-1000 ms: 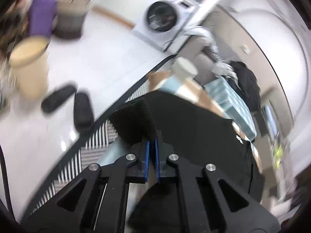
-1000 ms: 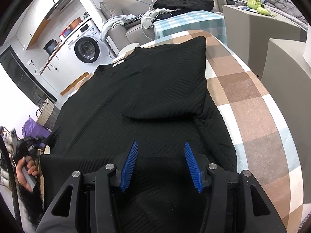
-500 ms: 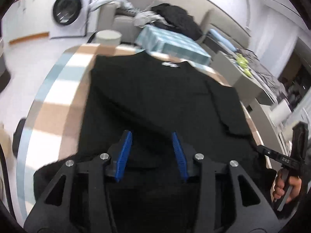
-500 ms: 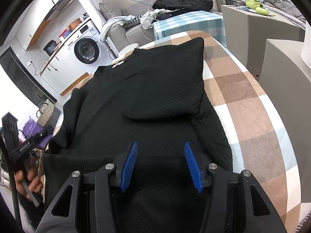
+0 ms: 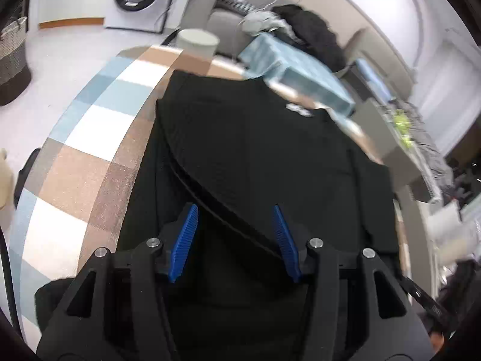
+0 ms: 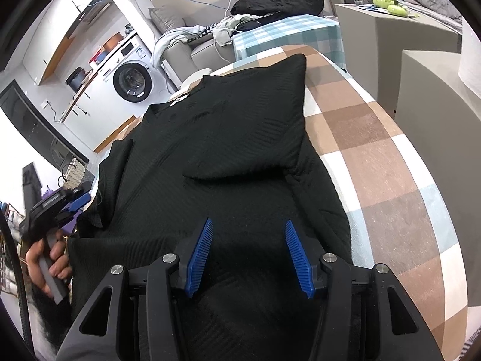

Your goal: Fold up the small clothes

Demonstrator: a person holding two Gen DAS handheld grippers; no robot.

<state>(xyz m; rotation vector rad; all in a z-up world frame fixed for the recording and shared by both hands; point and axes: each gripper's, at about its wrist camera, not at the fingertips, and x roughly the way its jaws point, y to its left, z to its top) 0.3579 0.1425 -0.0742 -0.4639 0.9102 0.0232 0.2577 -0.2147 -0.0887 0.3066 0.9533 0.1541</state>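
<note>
A black textured shirt (image 5: 264, 150) lies flat on the checked tablecloth (image 5: 90, 162), collar at the far end. Its left sleeve is folded over the body, making a slanting edge in the left wrist view. My left gripper (image 5: 234, 207) hovers over that edge with its jaws opening and nothing pinched between the blue pads (image 5: 186, 240). In the right wrist view the shirt (image 6: 228, 120) also has its right sleeve folded inward. My right gripper (image 6: 249, 222) stands open above the hem, empty. The left gripper (image 6: 75, 201) shows at the shirt's left edge, held by a hand (image 6: 48, 258).
Beyond the table stand a washing machine (image 6: 130, 81), a grey sofa (image 6: 180, 51) with heaped clothes, and a small checked table (image 6: 288, 36). Grey cabinets (image 6: 427, 69) flank the right side. A woven basket (image 5: 12, 60) sits on the floor at left.
My left gripper swung in over the table, rolled level and went from shut on black fabric to open; the sleeve now lies folded on the shirt. The right gripper has stayed put.
</note>
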